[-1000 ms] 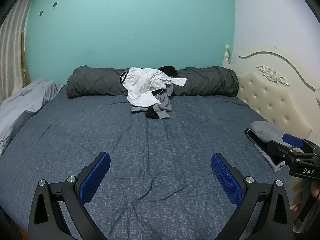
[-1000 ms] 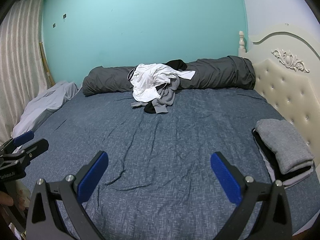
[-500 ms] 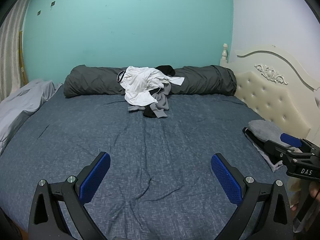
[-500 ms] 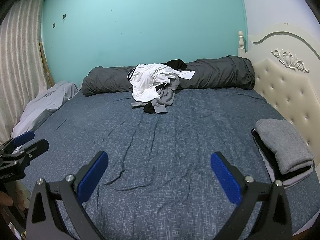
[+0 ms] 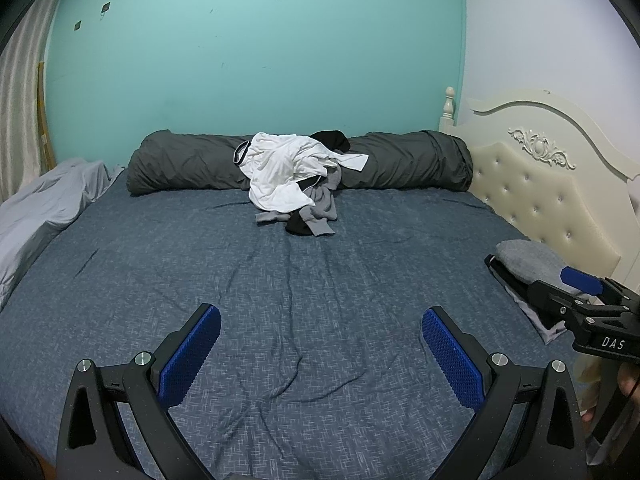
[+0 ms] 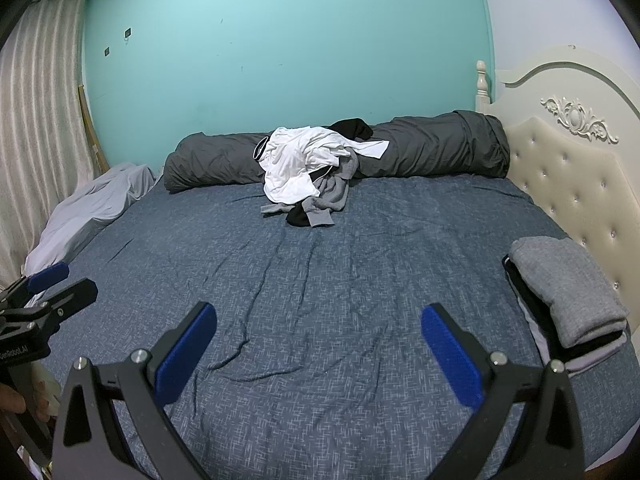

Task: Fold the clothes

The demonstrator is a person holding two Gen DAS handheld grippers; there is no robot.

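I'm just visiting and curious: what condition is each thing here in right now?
Left gripper: jaws wide open, holding nothing.
Right gripper: jaws wide open, holding nothing.
Pile of clothes: crumpled, unfolded, leaning on the rolled duvet.
Rolled duvet: rolled up along the wall.
Stack of clothes: folded, by the headboard.
Bed sheet: spread, lightly wrinkled.

wall (image 6: 280,40): teal | headboard (image 6: 568,176): cream, tufted | curtain (image 6: 36,100): pale, left | bed sheet (image 6: 360,260): blue
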